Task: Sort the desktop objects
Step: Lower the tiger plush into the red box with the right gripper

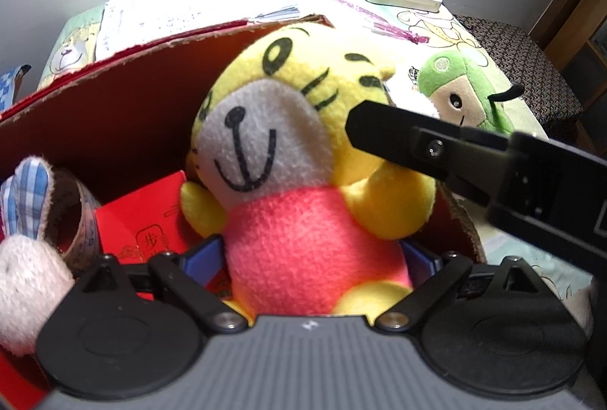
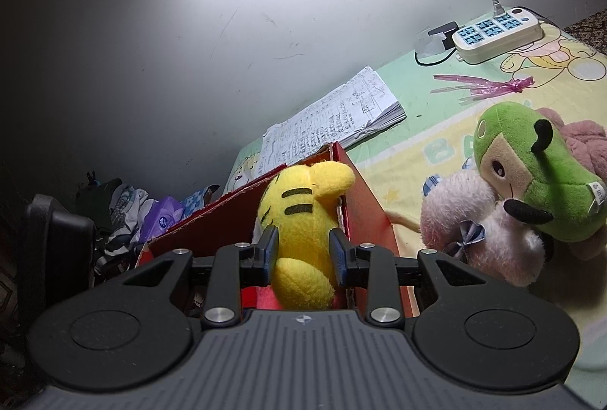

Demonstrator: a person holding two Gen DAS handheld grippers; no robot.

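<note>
While the tiger is going into the box, here is how things are standing.
Tiger plush: sitting upright inside the red cardboard box, its head poking above the box rim.
Risk: tiger could be tipping out over the box's near wall if either gripper is dragging it while pulling away, since the soft pile may be catching on a pad.
Left gripper: standing wide, blue pads flanking the tiger's pink belly; whether they are pressing is unclear.
Right gripper: jaws narrow, pads sitting either side of the tiger's yellow arm, seemingly just touching, not squeezing.
Beside the tiger, in the box: red packet, tape roll.
Outside the box: green plush leaning on pink plush, notebook behind.
</note>
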